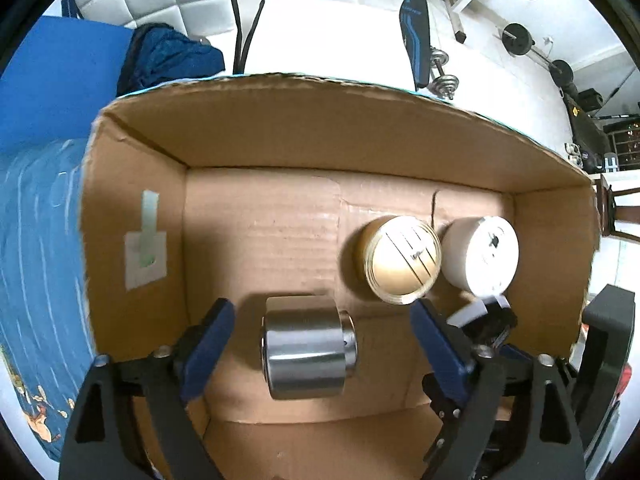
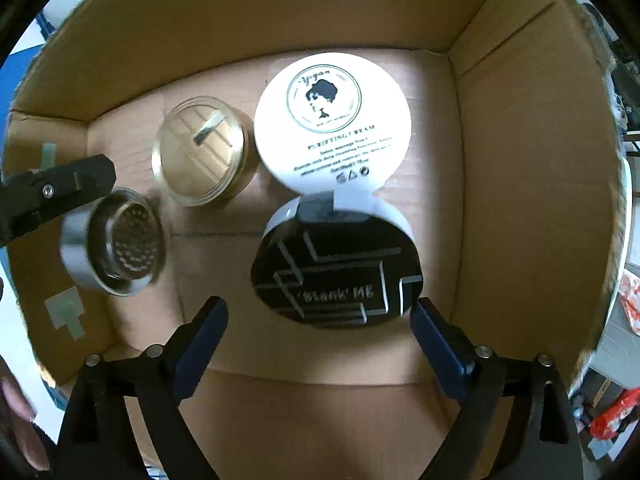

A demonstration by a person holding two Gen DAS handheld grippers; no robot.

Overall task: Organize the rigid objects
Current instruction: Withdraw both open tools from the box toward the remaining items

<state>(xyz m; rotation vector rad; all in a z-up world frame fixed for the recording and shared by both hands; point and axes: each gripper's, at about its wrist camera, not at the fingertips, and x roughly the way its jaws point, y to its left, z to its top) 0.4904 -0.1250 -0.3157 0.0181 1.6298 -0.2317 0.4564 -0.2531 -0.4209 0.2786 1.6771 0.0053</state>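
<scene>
Left wrist view: we see our left gripper [image 1: 322, 332] jaws wide apart, steel cup [image 1: 307, 350] lying free between them, lower centre, on box [image 1: 304, 136] floor. Gold jar [image 1: 402, 260] and white jar [image 1: 480, 256] right of centre.

Right wrist view: our right gripper [image 2: 320, 330] spread wide, black jar [image 2: 338, 270] between pads, untouched. White jar above it, gold jar upper left, steel cup far left.

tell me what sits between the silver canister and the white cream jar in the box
The gold-lidded jar sits between the silver canister and the white cream jar, clearest in the right wrist view.

White tiled floor [image 1: 500, 92], weight bench [image 1: 416, 32], dumbbells [image 1: 444, 76], blue bedding [image 1: 36, 216].
</scene>
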